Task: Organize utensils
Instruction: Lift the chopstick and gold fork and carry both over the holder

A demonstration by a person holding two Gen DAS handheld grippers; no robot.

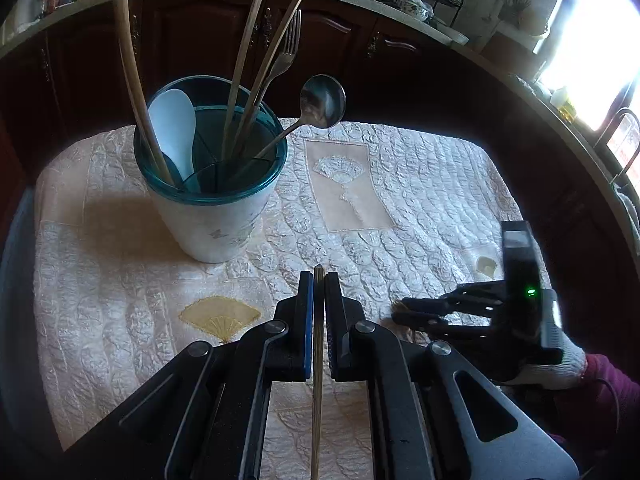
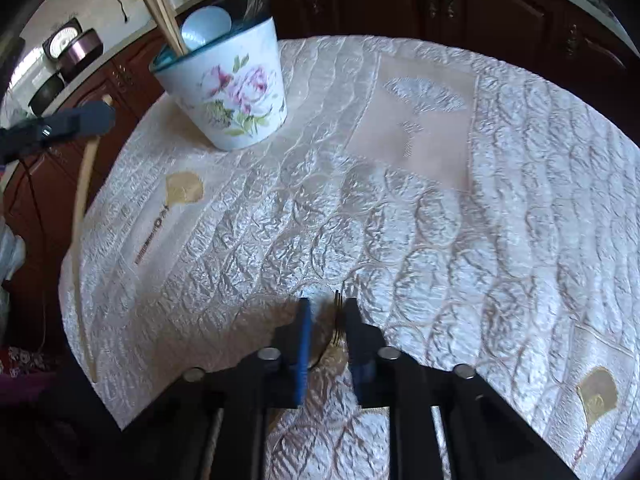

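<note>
Left hand-held gripper (image 1: 319,280): closed on a slim wooden stick (image 1: 318,360) (a chopstick, by the look of it), which runs lengthwise between the blue pads and pokes out just past the tips. In the right wrist view the same stick (image 2: 82,200) is seen hanging long below that gripper, clear of the quilted cloth (image 1: 400,200) that covers the worktop.

Right hand-held gripper (image 2: 327,308): jaws drawn nearly together low over the cloth, with a small metal fork (image 2: 337,320) between the pads, tines pointing ahead. Whether the fork is lifted or lies on the cloth cannot be told.

Utensil pot (image 1: 212,200), white with a teal rim and a flower print, stands upright at the far left of the cloth. Already inside: a white rice paddle (image 1: 174,132), a wooden spatula handle (image 1: 132,76), two chopsticks (image 1: 248,64), a fork (image 1: 286,52) and a metal spoon (image 1: 322,102) leaning out over the rim.

Step in hand is judged to be the carry: the stick is gripped and is to be brought to the pot.

Next move calls for the stick to be tipped end-down above the rim, threaded between the leaning handles, then released. The spoon's overhang is to be avoided.
</note>
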